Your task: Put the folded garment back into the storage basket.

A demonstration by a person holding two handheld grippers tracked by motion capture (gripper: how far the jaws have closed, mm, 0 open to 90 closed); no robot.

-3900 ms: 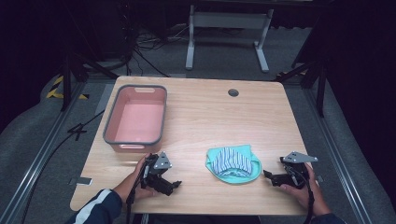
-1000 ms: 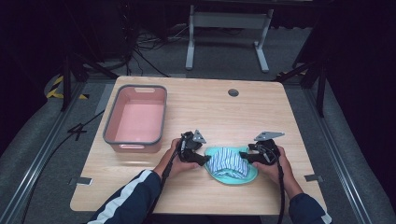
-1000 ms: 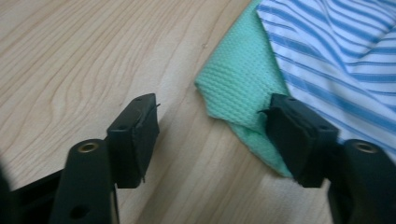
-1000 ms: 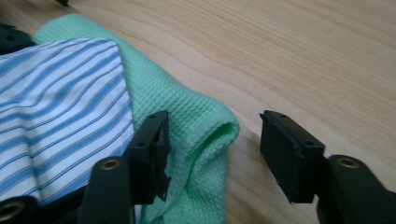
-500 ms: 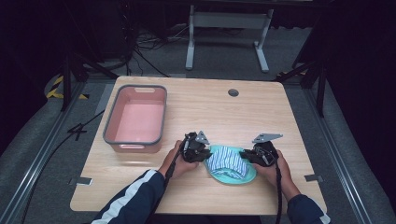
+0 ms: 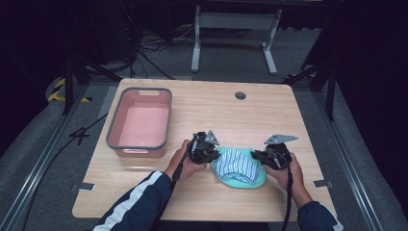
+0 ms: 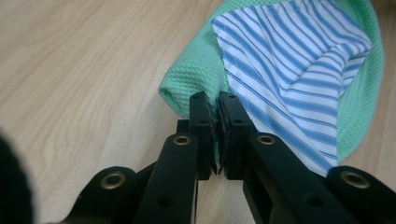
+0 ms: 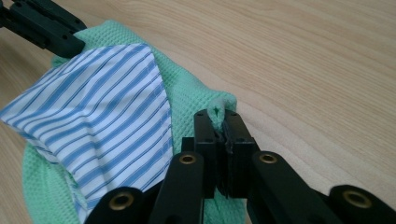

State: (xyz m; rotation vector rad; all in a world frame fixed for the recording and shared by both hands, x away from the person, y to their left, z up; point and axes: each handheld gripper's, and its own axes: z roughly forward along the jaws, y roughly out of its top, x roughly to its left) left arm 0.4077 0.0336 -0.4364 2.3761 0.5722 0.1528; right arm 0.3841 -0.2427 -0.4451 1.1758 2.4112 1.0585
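green cloth (image 6: 239, 169) with striped lining, near-right part of table (image 6: 192, 202) | soft, light, floppy, will sag between grips | left gripper (image 7: 215, 109) pinching its left edge | right gripper (image 8: 223, 122) pinching right edge fold | opposite edges look the best hold

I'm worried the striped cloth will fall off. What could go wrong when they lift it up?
The striped cloth just lies loose on the green cloth, so it could slide off if one side tips. The left gripper and right gripper each pinch only a small bit of the green edge, so a fold might slip out. The pink tub sits apart, a long carry.
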